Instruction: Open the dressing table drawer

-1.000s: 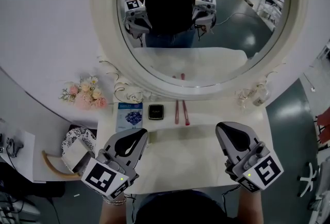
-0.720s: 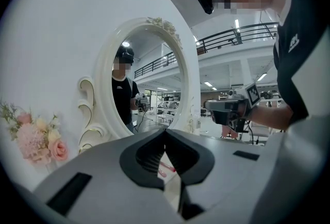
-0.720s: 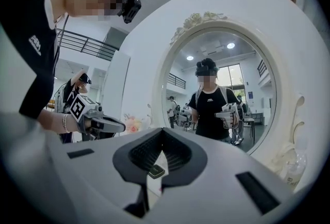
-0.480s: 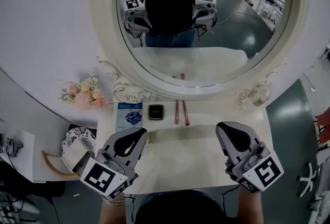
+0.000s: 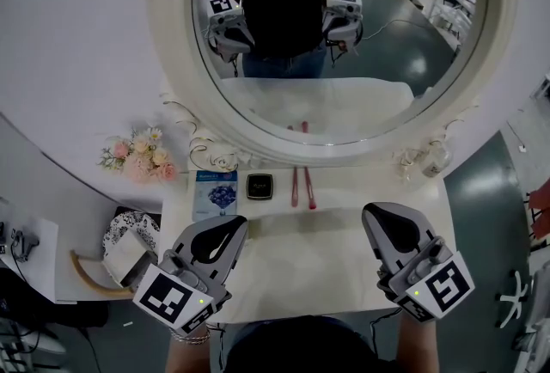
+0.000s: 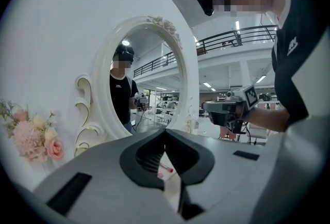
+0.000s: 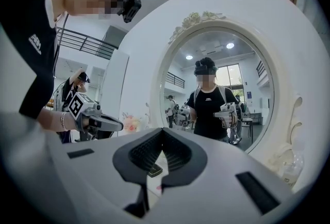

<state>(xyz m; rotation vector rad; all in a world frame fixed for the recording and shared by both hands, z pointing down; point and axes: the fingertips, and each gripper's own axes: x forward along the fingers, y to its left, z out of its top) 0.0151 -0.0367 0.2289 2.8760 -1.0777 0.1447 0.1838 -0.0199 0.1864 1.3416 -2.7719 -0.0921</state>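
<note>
Nearly level, left hand-held gripper (image 5: 232,223) and right hand-held gripper (image 5: 378,213) hover over the dressing table (image 5: 344,191), jaws together.

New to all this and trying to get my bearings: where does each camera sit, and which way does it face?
Head view: on the person's head, facing steeply down at the dressing table and mirror; shows the left gripper and right gripper.
Left gripper view: on the left gripper, facing along its shut jaws toward the mirror; shows the torso at right.
Right gripper view: on the right gripper, along its shut jaws toward the mirror; torso at left.
Shared: all see the mirror; each gripper view catches the other gripper.
</note>
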